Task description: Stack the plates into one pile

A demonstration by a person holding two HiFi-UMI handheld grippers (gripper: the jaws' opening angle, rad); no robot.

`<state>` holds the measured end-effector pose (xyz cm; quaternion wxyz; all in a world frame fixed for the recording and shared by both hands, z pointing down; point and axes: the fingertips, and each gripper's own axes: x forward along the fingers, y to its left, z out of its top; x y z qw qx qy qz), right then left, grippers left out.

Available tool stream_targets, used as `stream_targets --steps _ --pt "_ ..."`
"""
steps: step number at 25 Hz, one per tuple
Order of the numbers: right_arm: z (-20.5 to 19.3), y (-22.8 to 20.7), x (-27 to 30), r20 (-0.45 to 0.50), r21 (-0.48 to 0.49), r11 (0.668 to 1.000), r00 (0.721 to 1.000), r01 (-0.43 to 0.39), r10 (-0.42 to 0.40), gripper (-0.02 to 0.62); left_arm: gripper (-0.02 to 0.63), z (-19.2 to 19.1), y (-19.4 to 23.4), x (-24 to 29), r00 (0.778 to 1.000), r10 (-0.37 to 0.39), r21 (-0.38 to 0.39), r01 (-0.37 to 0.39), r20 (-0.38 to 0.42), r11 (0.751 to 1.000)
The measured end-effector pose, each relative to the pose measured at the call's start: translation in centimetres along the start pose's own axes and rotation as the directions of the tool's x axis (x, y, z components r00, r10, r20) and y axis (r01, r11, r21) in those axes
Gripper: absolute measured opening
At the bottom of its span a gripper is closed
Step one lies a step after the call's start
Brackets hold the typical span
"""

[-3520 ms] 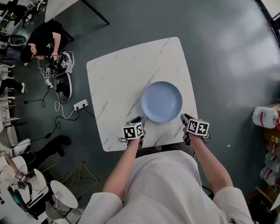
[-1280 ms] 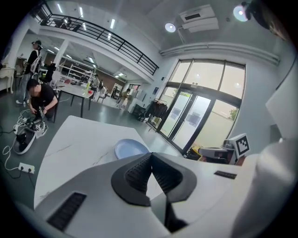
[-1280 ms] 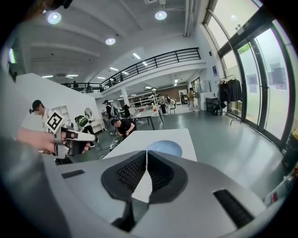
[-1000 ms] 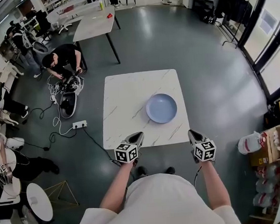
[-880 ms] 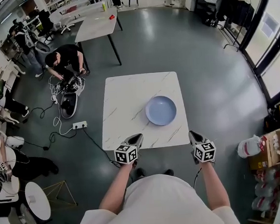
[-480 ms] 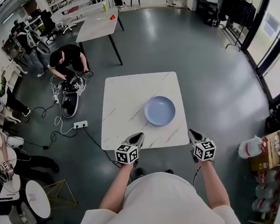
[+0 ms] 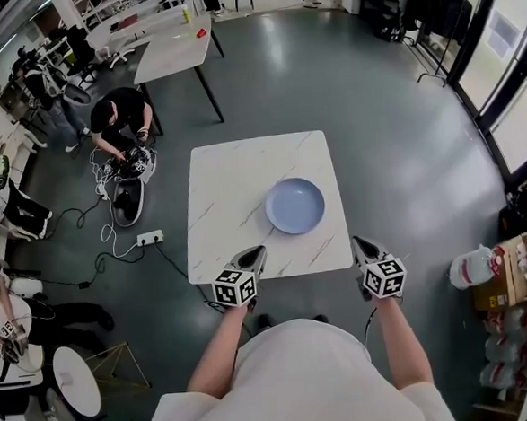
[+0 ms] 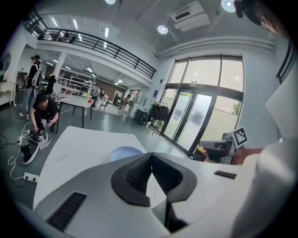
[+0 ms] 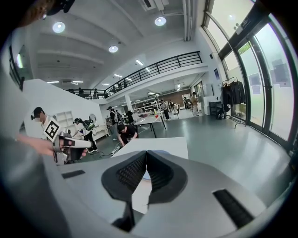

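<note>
A pale blue plate pile (image 7: pixel 295 205) lies on the right half of the white marble table (image 7: pixel 235 193); from here it looks like one round plate. In the left gripper view the blue plate (image 8: pixel 125 153) shows beyond the jaws, and in the right gripper view a sliver of it (image 9: pixel 147 175) shows behind them. My left gripper (image 7: pixel 253 258) hovers off the table's near edge, shut and empty. My right gripper (image 7: pixel 361 246) hangs off the near right corner, also shut with nothing in it. Both are well short of the plate.
A person crouches over gear and cables (image 7: pixel 118 125) on the floor left of the table, with a power strip (image 7: pixel 150 236) nearby. A second table (image 7: pixel 171 51) stands farther back. Cardboard boxes (image 7: pixel 519 264) sit at the right. Glass doors run along the right wall.
Since the oldest frame I have stepped back from the table and both grippers have left the plate's sides. Over the last second the grippers have hardly shifted and the plate lies still.
</note>
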<state>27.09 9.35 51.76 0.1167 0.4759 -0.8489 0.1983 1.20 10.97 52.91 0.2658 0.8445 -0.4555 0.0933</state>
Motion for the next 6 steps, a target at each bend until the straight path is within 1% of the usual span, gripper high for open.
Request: stream_targets --steps 6 --pt "-0.45 0.29 -0.39 -0.011 0.010 1.000 1.000 -0.007 0.007 0.025 0.014 -0.10 0.00 -0.39 1.000 0.005 -0.002 -0.005 -0.002 1.000"
